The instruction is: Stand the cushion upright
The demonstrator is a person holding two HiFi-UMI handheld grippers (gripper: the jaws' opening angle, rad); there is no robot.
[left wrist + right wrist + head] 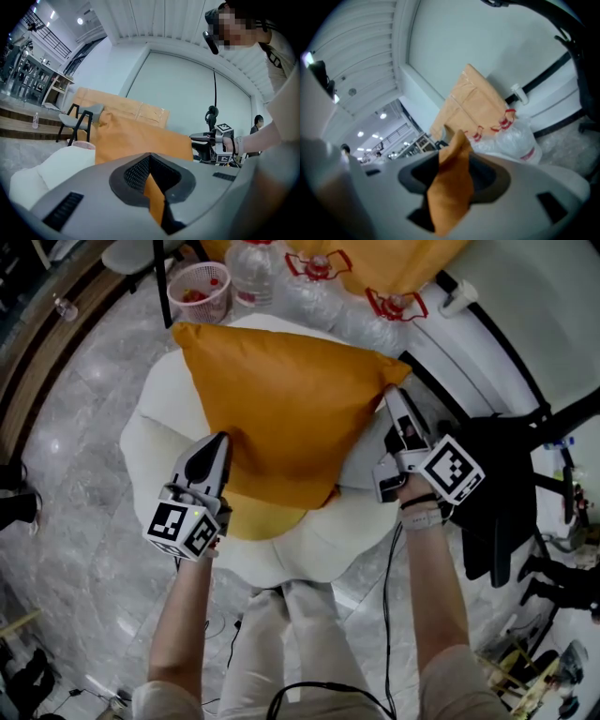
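Head view, raising step: pinching near edge of cushion (291,409) with left gripper (217,448), right gripper (392,399) spread around far-right corner. Next, probably: close right, tip upright.

Cushion (291,418): I see it on top of the pouf (155,404), covering most of it
Left gripper (222,439): at the cushion's near left edge, with that edge between its jaws
Right gripper (391,396): at the cushion's right corner, with that corner between its jaws
Water bottles (255,276): on the floor behind the pouf
Basket (200,292): just left of the bottles
Office chair (506,484): right of the pouf, beside my right gripper
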